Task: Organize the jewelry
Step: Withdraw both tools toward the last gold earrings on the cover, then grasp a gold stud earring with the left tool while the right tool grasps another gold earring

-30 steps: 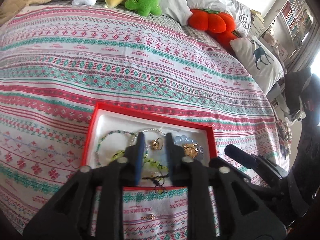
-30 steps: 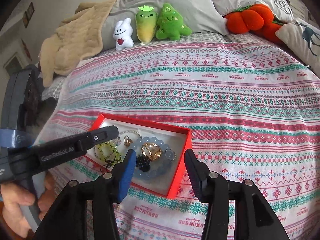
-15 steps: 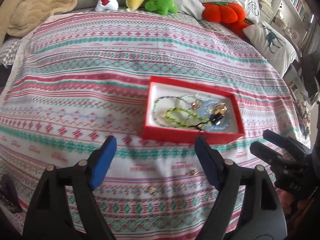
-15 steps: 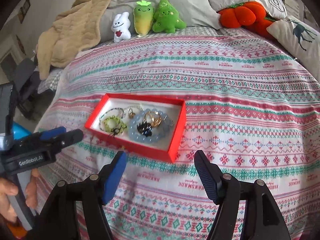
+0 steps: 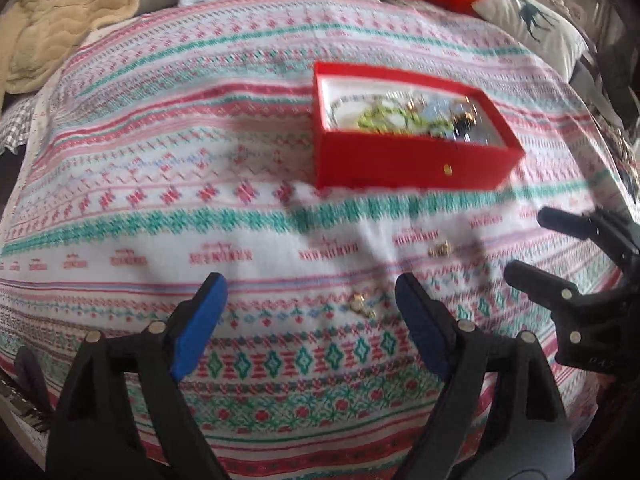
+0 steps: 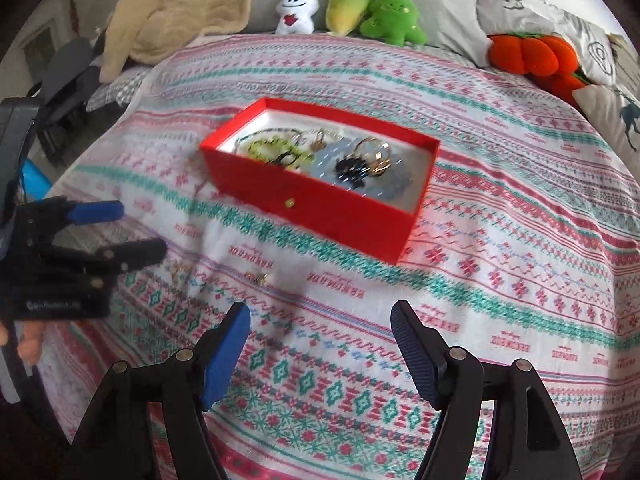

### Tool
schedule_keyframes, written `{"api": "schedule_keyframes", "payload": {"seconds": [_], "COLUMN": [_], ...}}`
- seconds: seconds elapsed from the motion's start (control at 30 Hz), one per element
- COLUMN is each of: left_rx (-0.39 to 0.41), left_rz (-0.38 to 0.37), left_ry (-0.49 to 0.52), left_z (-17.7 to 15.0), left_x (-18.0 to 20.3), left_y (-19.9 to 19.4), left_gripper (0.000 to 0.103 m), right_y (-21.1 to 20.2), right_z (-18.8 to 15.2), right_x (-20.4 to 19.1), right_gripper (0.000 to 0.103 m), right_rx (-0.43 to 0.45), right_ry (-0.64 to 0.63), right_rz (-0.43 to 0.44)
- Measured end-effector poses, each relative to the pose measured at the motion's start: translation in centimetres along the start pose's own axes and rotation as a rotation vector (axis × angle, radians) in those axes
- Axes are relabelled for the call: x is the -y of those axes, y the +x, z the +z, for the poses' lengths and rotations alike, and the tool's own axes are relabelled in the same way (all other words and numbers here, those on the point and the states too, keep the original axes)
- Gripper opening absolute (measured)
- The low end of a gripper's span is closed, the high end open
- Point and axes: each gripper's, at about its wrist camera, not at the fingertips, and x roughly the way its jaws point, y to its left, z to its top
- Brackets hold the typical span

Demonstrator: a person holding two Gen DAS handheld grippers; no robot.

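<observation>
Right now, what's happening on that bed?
A person is sorting jewelry with a pair of tongs in each hand. The red box on the patterned bedspread already holds bracelets and rings. Two small gold pieces lie loose on the cover in front of it. The left tongs, jaws opening, hover near one piece; the right tongs are open. Neither holds anything.

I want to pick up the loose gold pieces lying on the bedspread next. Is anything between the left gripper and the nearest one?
Nothing visible. The left gripper, its jaws opening and empty, has only bare bedspread between it and the small gold piece. The red box sits farther back.
</observation>
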Motion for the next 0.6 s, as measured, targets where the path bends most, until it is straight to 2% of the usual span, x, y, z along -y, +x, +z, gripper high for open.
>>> {"api": "schedule_keyframes", "payload": {"seconds": [0.1,0.2,0.3,0.4,0.6], "left_rx": [-0.017,-0.032,-0.039,-0.048,-0.068], "left_rz": [-0.044,-0.086,-0.129,-0.159,-0.156], "left_ry": [0.029,0.028,-0.010,-0.021,-0.034], "left_z": [-0.6,-1.1,-1.1,-1.0,-0.8], "left_x": [0.6,0.9,0.6,0.6,0.9], "left_y": [0.6,1.1,1.3,1.4,2.0], "left_gripper": [0.086,0.085,0.075,0.061,0.038], "right_y": [0.7,1.2,1.5,1.8,2.3], "right_z": [-0.2,-0.5,-0.9,-0.8,-0.8], "right_x": [-0.6,-1.3,-1.6,-1.8,-2.7], "right_gripper": [0.074,0.074,0.074,0.074,0.074], "right_rx": [-0.002,0.011,0.020,0.008,-0.002], "right_ry": [-0.027,-0.080,-0.120,-0.118,-0.144], "right_rz": [0.012,-0.017,-0.046,-0.028,-0.032]}}
